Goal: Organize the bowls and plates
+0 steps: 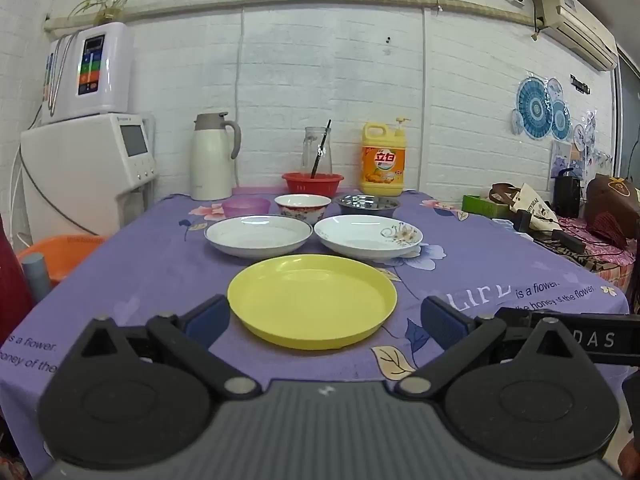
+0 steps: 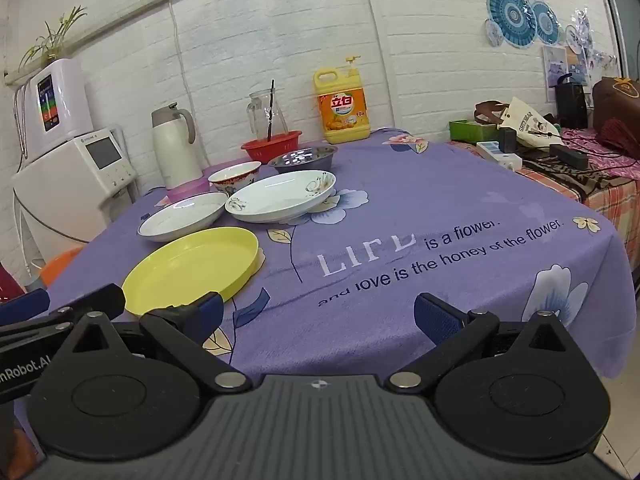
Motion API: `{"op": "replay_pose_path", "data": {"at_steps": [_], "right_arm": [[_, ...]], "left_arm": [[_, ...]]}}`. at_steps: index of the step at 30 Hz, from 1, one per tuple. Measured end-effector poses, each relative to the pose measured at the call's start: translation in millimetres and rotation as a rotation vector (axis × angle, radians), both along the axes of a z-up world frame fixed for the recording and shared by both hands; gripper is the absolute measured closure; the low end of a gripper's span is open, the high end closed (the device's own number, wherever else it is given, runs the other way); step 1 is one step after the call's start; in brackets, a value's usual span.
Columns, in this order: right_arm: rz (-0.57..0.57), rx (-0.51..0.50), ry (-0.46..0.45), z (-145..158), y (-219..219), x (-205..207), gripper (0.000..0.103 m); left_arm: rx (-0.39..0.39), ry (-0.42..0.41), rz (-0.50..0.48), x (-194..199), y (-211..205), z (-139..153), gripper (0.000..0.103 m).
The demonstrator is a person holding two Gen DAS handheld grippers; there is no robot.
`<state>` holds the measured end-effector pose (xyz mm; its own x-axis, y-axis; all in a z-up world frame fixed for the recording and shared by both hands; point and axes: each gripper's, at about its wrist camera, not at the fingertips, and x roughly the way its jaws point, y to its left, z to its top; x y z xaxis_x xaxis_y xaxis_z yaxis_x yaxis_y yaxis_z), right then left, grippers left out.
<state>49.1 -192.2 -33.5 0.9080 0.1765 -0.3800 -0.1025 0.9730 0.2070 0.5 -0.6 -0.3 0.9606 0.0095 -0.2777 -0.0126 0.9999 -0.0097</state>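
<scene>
Now yellow plate (image 1: 312, 300) sits btwn wide left fingers (image 1: 210, 316); right fingers (image 2: 436, 316) wide, holding nothing.

You have a yellow plate (image 1: 312, 300) lying flat nearest you, two white plates (image 1: 258, 235) (image 1: 368, 237) side by side behind it, and a purple bowl (image 1: 246, 207), a patterned bowl (image 1: 303, 207) and a steel bowl (image 1: 367, 204) upright in the back row.

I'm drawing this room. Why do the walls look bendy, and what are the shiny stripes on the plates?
Left wrist view: the fisheye lens bows the wall pipe; glare streaks the white plate. Right wrist view: the wall tilts and curves the same way, and the flowered plate and steel bowl glint.
</scene>
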Motion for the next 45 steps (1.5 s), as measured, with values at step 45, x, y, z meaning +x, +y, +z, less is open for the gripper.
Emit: {"op": "replay_pose_path", "data": {"at_steps": [45], "right_arm": [[0.01, -0.006, 0.027, -5.8, 2.5, 2.4, 0.0]], "left_arm": [[-0.052, 0.004, -0.035, 3.9, 2.3, -7.6, 0.002]]}}
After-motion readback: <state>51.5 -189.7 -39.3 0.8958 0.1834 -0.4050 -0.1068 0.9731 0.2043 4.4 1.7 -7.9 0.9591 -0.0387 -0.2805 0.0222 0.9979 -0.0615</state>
